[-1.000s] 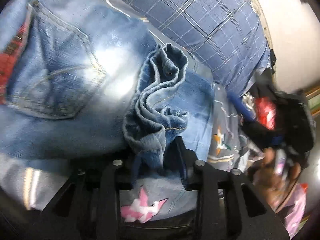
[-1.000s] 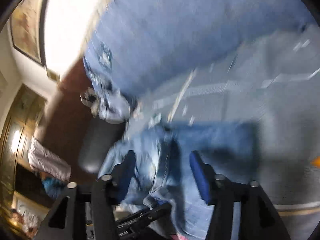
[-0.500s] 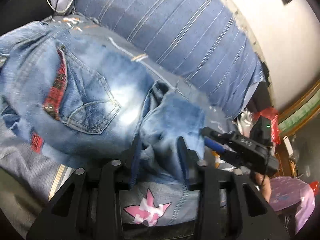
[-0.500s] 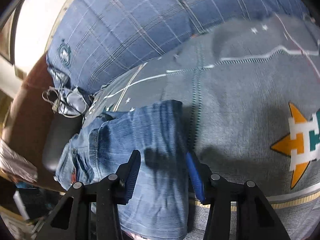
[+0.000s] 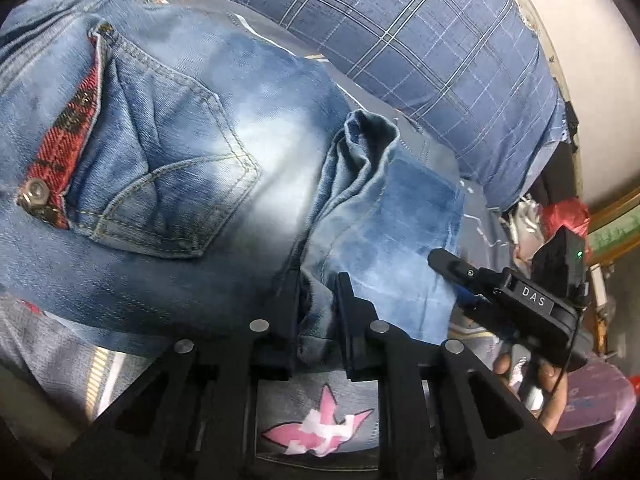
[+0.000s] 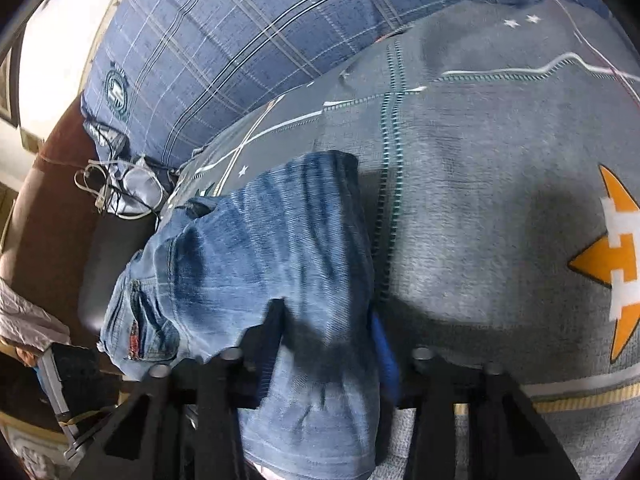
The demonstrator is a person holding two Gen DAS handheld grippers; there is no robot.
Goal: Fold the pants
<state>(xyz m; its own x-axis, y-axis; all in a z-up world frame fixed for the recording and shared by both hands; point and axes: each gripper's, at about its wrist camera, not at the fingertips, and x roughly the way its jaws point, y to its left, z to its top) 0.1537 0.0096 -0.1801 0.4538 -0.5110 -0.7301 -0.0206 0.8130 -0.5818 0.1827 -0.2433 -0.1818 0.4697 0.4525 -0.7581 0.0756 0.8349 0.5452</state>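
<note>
Denim fills both views: the faded blue jeans [image 5: 168, 152] with a red plaid pocket trim lie spread on the grey printed bedspread [image 6: 500, 208], just in front of the blue checked pillow [image 5: 420, 40]. Your left gripper [image 5: 318, 308] is closing, its black jaws drawn narrow, and a bunched ridge of the jeans' leg fabric sits pinched between them; the pads press the cloth on both sides. That ridge rises from the jaws up to a crumpled hem that stands above the flat seat of the jeans. Your right gripper [image 6: 328, 344] is also closing, at about a middling gap, with the folded leg panel lying between its fingers; the dark left finger is on the denim and the blue-padded right finger [image 6: 384, 360] sits at the cloth's edge, but you cannot tell from this view whether both pads are already pressing. In the left view your right gripper [image 5: 500, 292] reaches in from the right side, its tip over the light blue leg panel, with a hand [image 5: 548, 384] wrapped around its handle
</note>
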